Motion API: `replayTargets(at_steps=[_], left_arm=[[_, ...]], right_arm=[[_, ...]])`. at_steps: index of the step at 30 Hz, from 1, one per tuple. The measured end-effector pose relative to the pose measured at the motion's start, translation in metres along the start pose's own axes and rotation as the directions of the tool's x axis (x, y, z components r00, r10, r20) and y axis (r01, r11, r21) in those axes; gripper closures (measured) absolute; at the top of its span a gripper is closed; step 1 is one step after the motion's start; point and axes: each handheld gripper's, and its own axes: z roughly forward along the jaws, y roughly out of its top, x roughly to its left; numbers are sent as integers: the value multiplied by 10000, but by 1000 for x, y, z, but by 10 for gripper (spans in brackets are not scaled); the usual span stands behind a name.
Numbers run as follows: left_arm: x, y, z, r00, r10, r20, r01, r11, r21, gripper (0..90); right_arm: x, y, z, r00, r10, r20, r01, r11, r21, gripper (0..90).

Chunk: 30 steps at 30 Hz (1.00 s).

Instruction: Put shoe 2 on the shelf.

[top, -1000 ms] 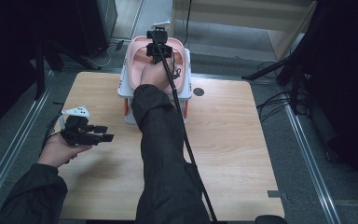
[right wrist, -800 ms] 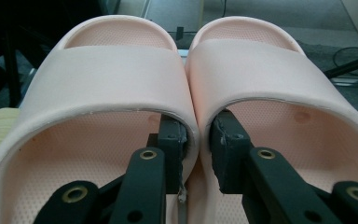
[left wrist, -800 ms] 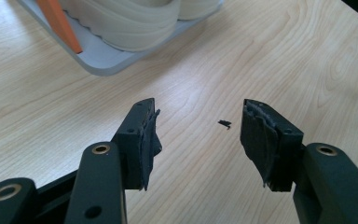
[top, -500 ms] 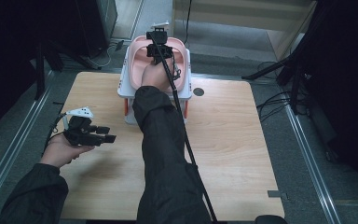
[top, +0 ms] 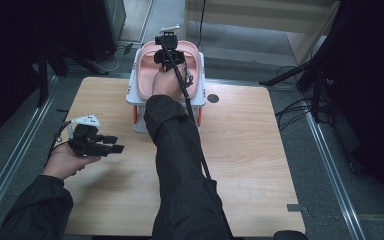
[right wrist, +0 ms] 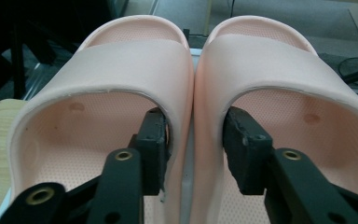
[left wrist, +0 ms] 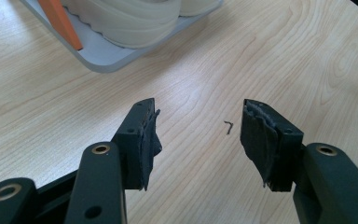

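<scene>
Right, my right gripper (right wrist: 193,128) is out over the far edge of the table (top: 260,150), poking into a pair of pink slippers (top: 170,67) that sit side by side on a white rack (top: 132,95) w/ orange bits at the back-centre of the tabletop. In the right gripper view one jaw is inside the left slipper (right wrist: 98,107) and the other inside the right slipper (right wrist: 298,93), so the two inner walls, touching each other, sit between the jaws. The jaws have just been opening; the left pad looks right at the wall, the right pad just beside it, and I can't tell for sure if they press, but it reads as a loosened hold, not a clamp. Toe ends of both slippers point away from me, straps arching over the jaws. My right arm runs straight up the middle of the table, cable trailing back along the sleeve. My left gripper (top: 97,142) is well apart from all that, held low over the front-left part of the table, pointing to the right; in the left gripper view its jaws stand wide apart w/ nothing between them, just bare wood below and a tiny dark speck (left wrist: 228,127) on the surface. The rack's grey base plate (left wrist: 107,58) shows at the top of that view, near but not touching.
</scene>
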Motion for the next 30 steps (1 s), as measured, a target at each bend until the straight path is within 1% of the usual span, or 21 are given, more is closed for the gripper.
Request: replayTargets(at_steps=[3,6,8,10,12,13,16,17,18,20,24,25,26,27,30], left_arm=[[0,0,0,10000,0,-19,0,10000,7,453],[0,0,0,10000,-17,-37,17,10000,6,452],[1,0,0,10000,7,-53,-6,10000,82,451],[0,0,0,10000,20,-48,-19,9999,137,451],[0,0,0,10000,-2,-74,3,10000,95,451],[0,0,0,10000,16,-87,-15,10000,92,450],[-1,0,0,9998,57,-166,-56,9999,84,448],[-1,0,0,9998,72,-175,-70,9999,104,447],[-1,-1,1,9998,58,-174,-56,9999,116,445],[-1,0,1,10000,8,-37,-7,9999,114,443],[-1,0,-1,9999,-120,80,121,9998,-145,442],[-1,0,-1,9998,-176,85,178,9997,-166,441],[-1,1,-1,9998,-186,75,188,9997,-162,441],[-1,1,-1,9998,-182,66,183,9997,-148,441],[-2,1,0,9999,-135,35,135,9999,-68,440]], right_arm=[[-2,-2,-1,9994,-35,-347,36,10000,13,538],[-4,-3,-5,9984,-234,-513,235,9997,20,518],[-5,-5,-8,9967,-332,-741,334,9994,17,502],[-7,-8,-13,9924,-416,-1160,423,9991,38,487],[-8,-10,-17,9890,-488,-1394,495,9988,19,481],[-9,-12,-21,9856,-570,-1590,571,9984,-39,479],[-11,-17,-29,9768,-1032,-1877,1022,9946,-151,465],[-12,-18,-32,9739,-1102,-1984,1086,9939,-189,461],[-13,-19,-34,9710,-1152,-2094,1137,9933,-195,459],[-16,-21,-39,9679,-1243,-2183,1216,9922,-256,459],[-23,-29,-51,9543,-1427,-2626,1376,9898,-377,460],[-25,-32,-55,9494,-1496,-2762,1438,9888,-412,463],[-27,-34,-58,9448,-1526,-2900,1454,9883,-463,467],[-28,-36,-60,9424,-1542,-2969,1466,9880,-477,468],[-32,-42,-68,9315,-1639,-3247,1536,9865,-574,481]])
